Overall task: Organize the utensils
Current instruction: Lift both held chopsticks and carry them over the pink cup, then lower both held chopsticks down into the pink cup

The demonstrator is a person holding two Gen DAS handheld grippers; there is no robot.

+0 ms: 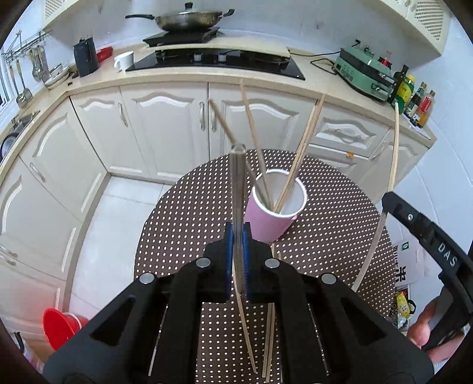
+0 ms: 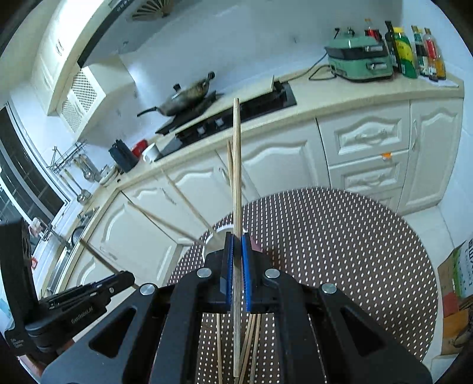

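My left gripper [image 1: 238, 230] is shut on a chopstick [image 1: 237, 177] that stands upright above the table, just left of a pink paper cup [image 1: 275, 215]. Several wooden chopsticks [image 1: 298, 153] lean out of that cup. My right gripper [image 2: 237, 239] is shut on a pale wooden chopstick [image 2: 236, 162], also held upright. Its fingers hide most of the cup [image 2: 214, 239]. More loose chopsticks [image 1: 267, 339] [image 2: 251, 336] lie on the polka-dot tablecloth under both grippers. Each wrist view catches the other gripper at its edge, left gripper [image 2: 124, 277] and right gripper [image 1: 384, 206].
The round table [image 1: 340, 224] has a brown dotted cloth and stands in front of white kitchen cabinets [image 1: 165, 127]. A hob with a wok [image 1: 189, 19], a green appliance [image 1: 366, 73] and bottles are on the counter. A red bucket [image 1: 59, 328] sits on the floor. A hand [image 1: 422, 328] grips the right tool.
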